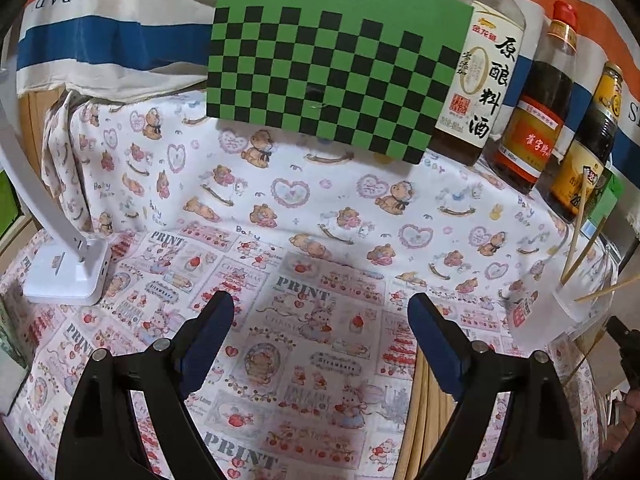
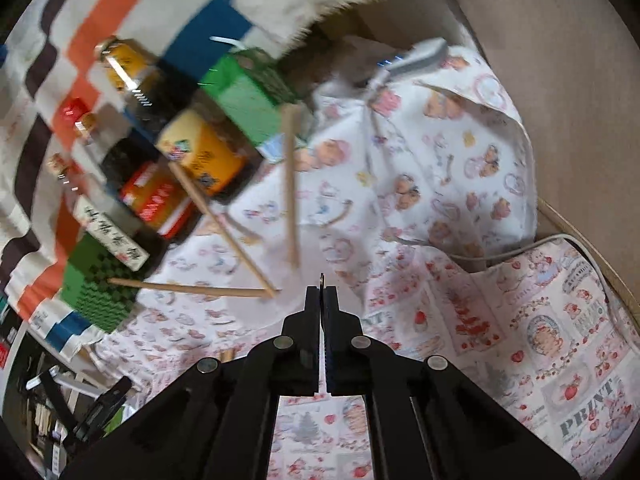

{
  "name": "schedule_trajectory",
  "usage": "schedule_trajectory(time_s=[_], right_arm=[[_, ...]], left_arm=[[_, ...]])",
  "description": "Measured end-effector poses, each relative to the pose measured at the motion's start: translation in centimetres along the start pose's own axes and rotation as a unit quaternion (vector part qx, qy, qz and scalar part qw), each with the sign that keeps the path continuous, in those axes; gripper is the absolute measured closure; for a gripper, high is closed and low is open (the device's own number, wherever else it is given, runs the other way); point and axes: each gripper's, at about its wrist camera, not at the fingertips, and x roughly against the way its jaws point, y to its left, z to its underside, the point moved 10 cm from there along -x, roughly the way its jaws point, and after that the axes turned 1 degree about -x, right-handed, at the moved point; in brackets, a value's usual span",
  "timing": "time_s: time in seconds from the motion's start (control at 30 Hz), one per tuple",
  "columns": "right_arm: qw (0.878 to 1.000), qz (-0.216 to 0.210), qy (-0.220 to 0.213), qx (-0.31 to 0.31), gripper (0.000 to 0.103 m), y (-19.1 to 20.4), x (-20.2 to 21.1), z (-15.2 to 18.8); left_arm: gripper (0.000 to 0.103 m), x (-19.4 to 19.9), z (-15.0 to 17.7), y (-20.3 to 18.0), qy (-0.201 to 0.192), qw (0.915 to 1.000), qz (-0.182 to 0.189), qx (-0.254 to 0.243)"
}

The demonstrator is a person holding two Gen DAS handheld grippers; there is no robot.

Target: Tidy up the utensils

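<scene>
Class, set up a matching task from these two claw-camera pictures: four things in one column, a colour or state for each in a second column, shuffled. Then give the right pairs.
Column one:
1. left claw
2. right claw
3. checkered board
4. lamp base

Column two:
A. white
B. fingers wide apart, nothing between them
C. green and black
D. fingers pressed together

Right pairs: 1-B, 2-D, 3-C, 4-A.
</scene>
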Motion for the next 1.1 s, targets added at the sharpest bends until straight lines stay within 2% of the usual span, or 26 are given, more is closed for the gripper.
schedule_trajectory(time_s=[0.13, 0.33, 0.47, 0.53, 0.67, 0.87, 0.97, 1.1], right_arm=[[0.998, -0.024, -0.025, 0.047, 0.101, 2.7, 1.4, -0.1], [0.993, -0.032, -0.051, 0.105, 0.101, 5.2, 2.5, 0.3], [0.985, -0.063, -0.080, 0.136, 0.101, 6.9, 3.5, 0.2], [0.981, -0.098, -0.092, 0.137, 0.101, 8.0, 4.2, -0.1], [0.974, -0.120, -0.124, 0.148, 0.101, 10.2, 5.6, -1.4], [0.958, -0.101, -0.170, 0.206, 0.101, 14.8, 6.1, -3.6], [0.961, -0.076, -0.143, 0.226, 0.101, 15.1, 2.7, -3.8], [0.961, -0.028, -0.134, 0.239, 0.101, 13.5, -0.5, -3.4]], left_arm=[[0.016, -0.5, 0.2, 0.1, 0.012, 0.9999, 0.009, 0.007], [0.016, -0.7, 0.3, 0.3, 0.016, 0.9997, 0.010, 0.014], [0.016, -0.5, 0.2, -0.1, 0.010, 0.9998, 0.013, 0.006], [0.016, -0.5, 0.3, -0.5, 0.011, 0.9998, 0.016, -0.003], [0.016, -0.9, 0.7, -1.3, 0.017, 0.9994, 0.014, -0.027], [0.016, -1.6, 1.6, -2.0, 0.034, 0.9984, 0.020, -0.040], [0.016, -2.1, 1.9, -2.2, 0.049, 0.9971, 0.031, -0.050], [0.016, -2.6, 1.9, -1.1, 0.052, 0.9977, 0.015, -0.040]])
